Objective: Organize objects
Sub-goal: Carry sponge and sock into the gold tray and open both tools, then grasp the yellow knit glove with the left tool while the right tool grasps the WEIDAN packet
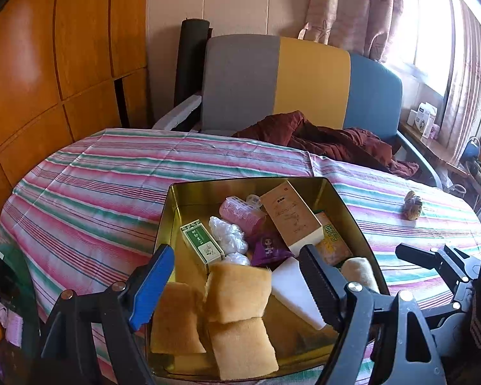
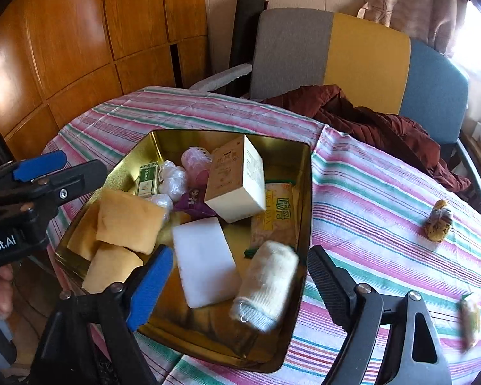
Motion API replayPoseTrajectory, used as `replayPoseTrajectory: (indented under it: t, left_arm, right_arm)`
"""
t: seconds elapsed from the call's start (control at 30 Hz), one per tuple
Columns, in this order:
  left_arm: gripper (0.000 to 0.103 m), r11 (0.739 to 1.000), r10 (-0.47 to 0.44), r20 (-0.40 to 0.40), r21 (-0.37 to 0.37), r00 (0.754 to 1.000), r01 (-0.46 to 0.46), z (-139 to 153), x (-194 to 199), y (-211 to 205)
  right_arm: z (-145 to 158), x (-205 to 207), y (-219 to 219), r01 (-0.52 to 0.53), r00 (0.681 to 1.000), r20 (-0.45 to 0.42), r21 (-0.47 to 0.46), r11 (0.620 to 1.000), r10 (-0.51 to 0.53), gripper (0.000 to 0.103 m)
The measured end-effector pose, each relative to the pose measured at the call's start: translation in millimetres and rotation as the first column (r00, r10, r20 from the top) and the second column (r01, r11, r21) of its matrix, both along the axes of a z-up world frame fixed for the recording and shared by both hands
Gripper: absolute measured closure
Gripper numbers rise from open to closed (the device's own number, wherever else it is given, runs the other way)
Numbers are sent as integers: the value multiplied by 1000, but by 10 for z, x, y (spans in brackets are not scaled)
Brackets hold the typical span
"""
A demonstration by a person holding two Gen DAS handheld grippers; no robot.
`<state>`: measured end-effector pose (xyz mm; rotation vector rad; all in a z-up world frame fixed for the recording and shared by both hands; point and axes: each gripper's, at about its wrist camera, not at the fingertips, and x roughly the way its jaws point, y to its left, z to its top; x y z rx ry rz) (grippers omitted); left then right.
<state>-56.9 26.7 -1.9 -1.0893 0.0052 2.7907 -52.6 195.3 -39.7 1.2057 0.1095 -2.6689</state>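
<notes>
Mirrored "bot.AI" on left hand-held gripper (image 2: pixel 77 173)

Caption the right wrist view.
Open right gripper above a gold tin holding a rolled white sock, sponges and boxes.

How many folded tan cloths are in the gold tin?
3, at the tin's near-left corner: top one, one left of it, one nearest the camera. More may hide beneath.

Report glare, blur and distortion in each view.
Left wrist view: window blown out at upper right; fisheye bends the striped tablecloth. Right wrist view: cream knitted sock roll motion-blurred in the gold metal tin; glossy wooden panels show glare.
</notes>
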Motion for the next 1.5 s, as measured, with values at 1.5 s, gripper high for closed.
replayPoseTrajectory:
  t: [1.5]
  left_arm:
    - [23, 818, -574, 180, 79, 799, 570, -283, -535, 2897]
  right_arm:
    - [-708, 295, 3745, 516, 794, 225, 240, 822, -565, 7]
